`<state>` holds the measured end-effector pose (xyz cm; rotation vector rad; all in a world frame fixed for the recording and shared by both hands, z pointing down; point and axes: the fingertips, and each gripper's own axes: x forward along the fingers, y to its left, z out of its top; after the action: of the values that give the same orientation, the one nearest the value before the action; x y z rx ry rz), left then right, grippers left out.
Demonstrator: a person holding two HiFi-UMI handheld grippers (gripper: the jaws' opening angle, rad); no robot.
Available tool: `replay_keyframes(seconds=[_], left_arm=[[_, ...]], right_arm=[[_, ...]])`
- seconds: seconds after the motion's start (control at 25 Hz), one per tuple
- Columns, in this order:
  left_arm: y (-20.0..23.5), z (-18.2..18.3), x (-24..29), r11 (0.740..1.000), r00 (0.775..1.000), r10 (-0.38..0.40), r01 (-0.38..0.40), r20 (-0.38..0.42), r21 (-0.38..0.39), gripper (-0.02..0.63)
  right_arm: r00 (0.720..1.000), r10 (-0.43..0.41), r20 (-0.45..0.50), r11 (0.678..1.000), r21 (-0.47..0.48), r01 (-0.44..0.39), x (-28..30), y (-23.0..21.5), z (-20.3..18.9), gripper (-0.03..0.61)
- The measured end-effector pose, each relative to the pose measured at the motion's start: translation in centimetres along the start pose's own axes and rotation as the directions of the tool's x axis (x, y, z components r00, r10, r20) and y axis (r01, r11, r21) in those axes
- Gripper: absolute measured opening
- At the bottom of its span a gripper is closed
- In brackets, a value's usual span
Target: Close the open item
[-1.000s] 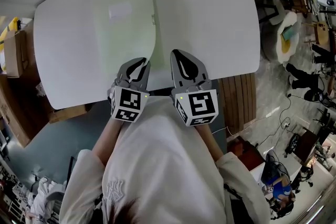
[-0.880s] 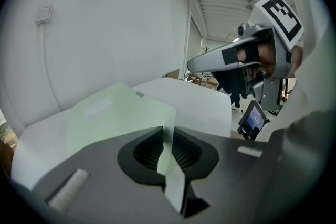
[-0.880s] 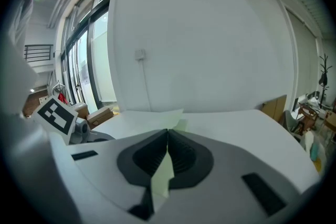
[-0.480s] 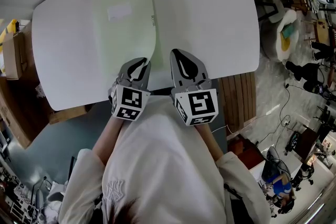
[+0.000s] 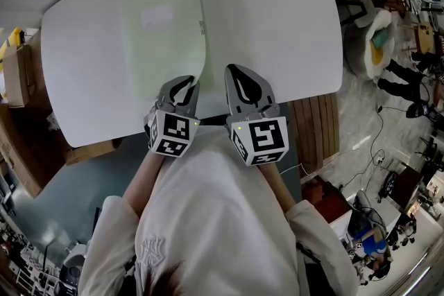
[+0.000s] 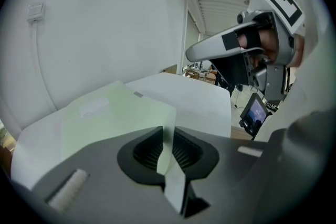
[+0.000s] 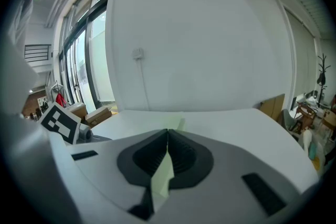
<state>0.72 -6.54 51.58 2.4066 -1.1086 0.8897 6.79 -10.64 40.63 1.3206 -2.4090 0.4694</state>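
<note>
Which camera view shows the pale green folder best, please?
The head view: almost the whole folder lies on the white table, seen from above. The left gripper view shows it low and slanted, its edge between the left tongs. The right gripper view shows only a strip pinched in the right tongs.

Your right gripper [image 7: 167, 131] has its jaws closed tip to tip on a pale green sheet [image 7: 164, 176], which runs edge-on between the pads. A corner of it shows just past the tips, over the white table [image 7: 236, 123].

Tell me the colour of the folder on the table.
Pale green folder, clearest in the head view.
</note>
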Motion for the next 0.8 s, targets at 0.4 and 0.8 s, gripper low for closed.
replay_keyframes(seconds=[0.4, 0.8], left_arm=[[0.0, -0.6, 0.9, 1.0, 1.0, -0.004, 0.004, -0.024, 0.014, 0.044], [-0.2, -1.1, 1.6, 1.0, 0.999, -0.007, 0.008, -0.05, 0.03, 0.048]], right_arm=[[1.0, -0.005, -0.002, 1.0, 0.003, 0.005, -0.1, -0.2, -0.1, 0.009], [1.0, -0.013, 0.002, 1.0, 0.007, 0.013, -0.5, -0.5, -0.1, 0.009]])
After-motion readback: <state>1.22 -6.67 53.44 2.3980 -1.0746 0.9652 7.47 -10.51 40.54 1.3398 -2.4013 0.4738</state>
